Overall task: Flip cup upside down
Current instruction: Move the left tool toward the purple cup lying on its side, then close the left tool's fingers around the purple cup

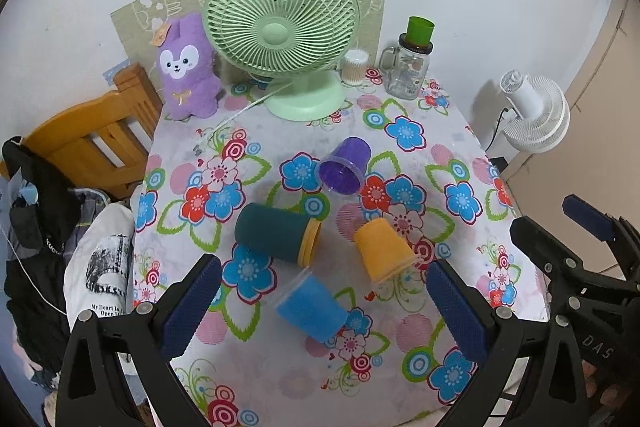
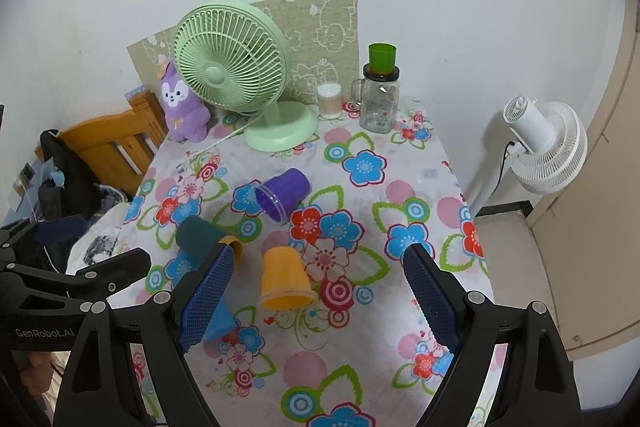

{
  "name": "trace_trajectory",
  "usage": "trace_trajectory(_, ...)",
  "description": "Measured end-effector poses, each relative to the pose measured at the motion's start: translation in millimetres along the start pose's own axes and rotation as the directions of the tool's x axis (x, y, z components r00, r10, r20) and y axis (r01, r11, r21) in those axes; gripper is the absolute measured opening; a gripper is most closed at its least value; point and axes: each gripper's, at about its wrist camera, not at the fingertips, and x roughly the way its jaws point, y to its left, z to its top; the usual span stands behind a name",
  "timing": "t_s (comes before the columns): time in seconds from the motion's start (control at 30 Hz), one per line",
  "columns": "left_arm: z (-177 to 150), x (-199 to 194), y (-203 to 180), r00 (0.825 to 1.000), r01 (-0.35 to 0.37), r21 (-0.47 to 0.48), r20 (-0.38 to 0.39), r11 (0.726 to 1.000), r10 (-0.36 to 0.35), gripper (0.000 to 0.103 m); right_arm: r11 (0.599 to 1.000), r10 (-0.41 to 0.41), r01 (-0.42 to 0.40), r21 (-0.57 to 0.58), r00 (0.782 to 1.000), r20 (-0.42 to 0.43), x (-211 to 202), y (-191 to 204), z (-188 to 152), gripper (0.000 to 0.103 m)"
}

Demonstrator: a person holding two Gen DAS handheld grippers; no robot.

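Only the left wrist view shows the blue cup (image 1: 311, 309) whole; from the right wrist, a finger hides most of it. Four plastic cups lie tipped over mid-table on the flowered cloth (image 1: 460, 155): purple cup (image 1: 346, 165), teal cup (image 1: 278, 233), orange cup (image 1: 384, 251). Left gripper (image 1: 324, 307) and right gripper (image 2: 320, 295) hover spread wide, holding nothing, with bare cloth nearer the front edge.

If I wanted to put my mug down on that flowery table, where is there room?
Free patches: the near edge of the table, in front of the blue cup, and the right side between the orange cup and the glass jar. Crowded: the middle, with the purple cup and dark green cup, and the back row beside the green fan.
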Motion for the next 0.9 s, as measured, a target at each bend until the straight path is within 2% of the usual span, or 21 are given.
trace_trajectory(0.4,34.5,41.9,-5.4,0.999,-0.009,0.034,-0.044,0.999,0.01,0.103,1.0,0.007,-0.007,0.001,0.999,-0.039,45.1,-19.1,34.0,0.089)
trace_trajectory(0.73,67.7,101.2,-14.7,0.995,-0.005,0.099,-0.096,0.995,0.015,0.103,1.0,0.013,-0.013,0.005,0.997,-0.073,101.6,-34.0,57.0,0.089)
trace_trajectory(0.9,78.4,137.2,-24.1,0.989,-0.018,0.144,-0.142,0.989,0.039,0.103,1.0,-0.024,0.022,-0.018,0.993,-0.115,142.0,-39.3,57.1,0.089)
